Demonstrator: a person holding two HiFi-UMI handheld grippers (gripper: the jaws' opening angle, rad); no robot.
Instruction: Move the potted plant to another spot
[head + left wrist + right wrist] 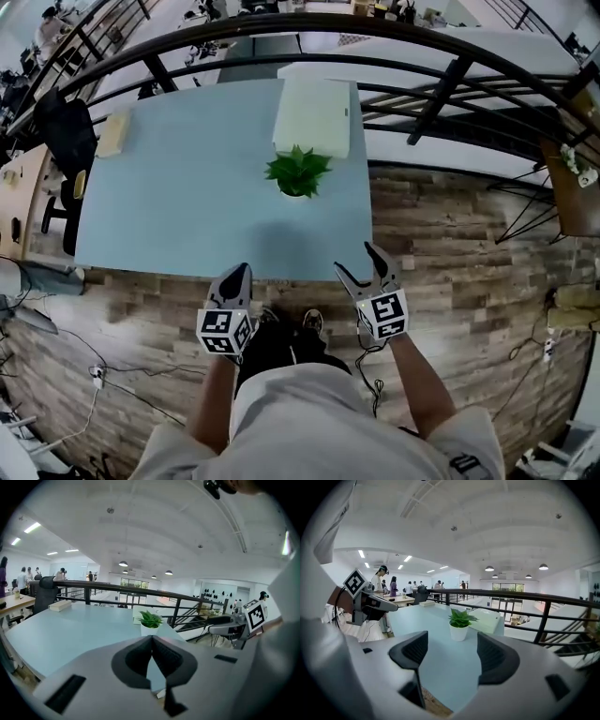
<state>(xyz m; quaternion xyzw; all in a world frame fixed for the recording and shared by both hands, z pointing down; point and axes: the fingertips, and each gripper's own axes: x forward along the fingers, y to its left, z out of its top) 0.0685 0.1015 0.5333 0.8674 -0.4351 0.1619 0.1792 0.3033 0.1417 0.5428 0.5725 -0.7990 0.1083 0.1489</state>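
Note:
A small potted plant (pixel 298 173) with green leaves in a white pot stands on the pale blue table (pixel 187 187), toward its right side. Both grippers hover over the table's near edge, well short of the plant. My left gripper (pixel 241 269) is shut, its jaws meeting at the tips with nothing between them. My right gripper (pixel 356 259) is open and empty. In the left gripper view the plant (pixel 150 623) stands beyond the closed jaws of that gripper (pixel 152 638). The right gripper view frames the plant (pixel 459 625) between the spread jaws of that gripper (pixel 452 637), far off.
A white flat box (pixel 312 115) lies just behind the plant. A beige book (pixel 113 133) rests at the table's far left corner. A black railing (pixel 441 89) runs along the back and right. A black chair (pixel 66 131) stands at the left, on the wooden floor.

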